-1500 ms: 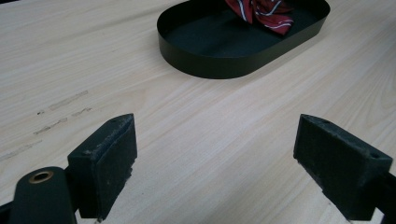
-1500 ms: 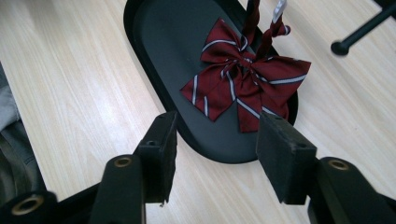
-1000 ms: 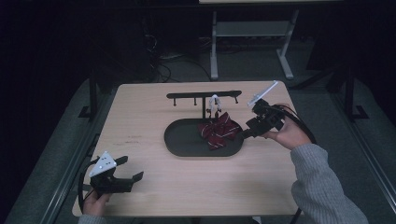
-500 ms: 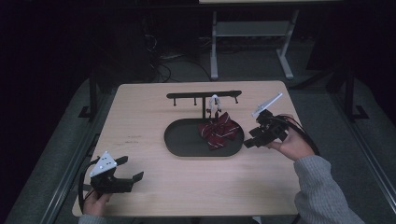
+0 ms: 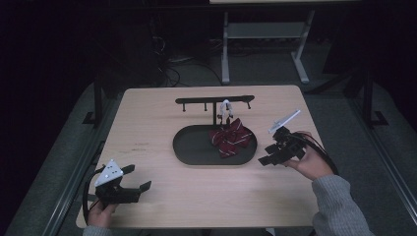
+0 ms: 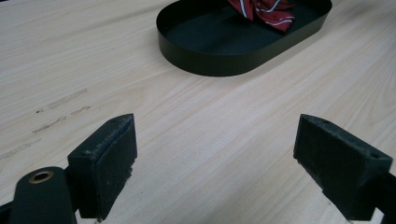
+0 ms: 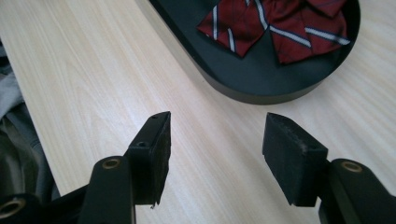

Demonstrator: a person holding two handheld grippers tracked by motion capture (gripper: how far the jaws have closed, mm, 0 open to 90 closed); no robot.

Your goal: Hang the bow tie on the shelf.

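Note:
A dark red striped bow tie (image 5: 231, 137) lies in the right half of a black oval tray (image 5: 196, 156) at the table's middle. Behind the tray stands a low black rack (image 5: 215, 101) with a small white clip (image 5: 226, 108) hanging from it. My right gripper (image 5: 266, 154) is open just right of the tray, holding nothing. In the right gripper view its jaws (image 7: 217, 144) point at the tray's rim (image 7: 261, 95), with the bow tie (image 7: 280, 23) beyond. My left gripper (image 5: 137, 178) rests open near the front left corner. It (image 6: 215, 158) faces the tray (image 6: 205, 60) and bow tie (image 6: 268, 9) from afar.
The wooden table (image 5: 147, 128) has bare surface left of and in front of the tray. Faint scuff marks (image 6: 60, 107) lie on the wood ahead of the left gripper. A grey sleeve (image 5: 334, 206) comes in at the lower right. A metal stand (image 5: 265, 34) is behind the table.
My right gripper has drawn back from the tray's far right end toward the person, staying open. The bow tie and left gripper have not moved.

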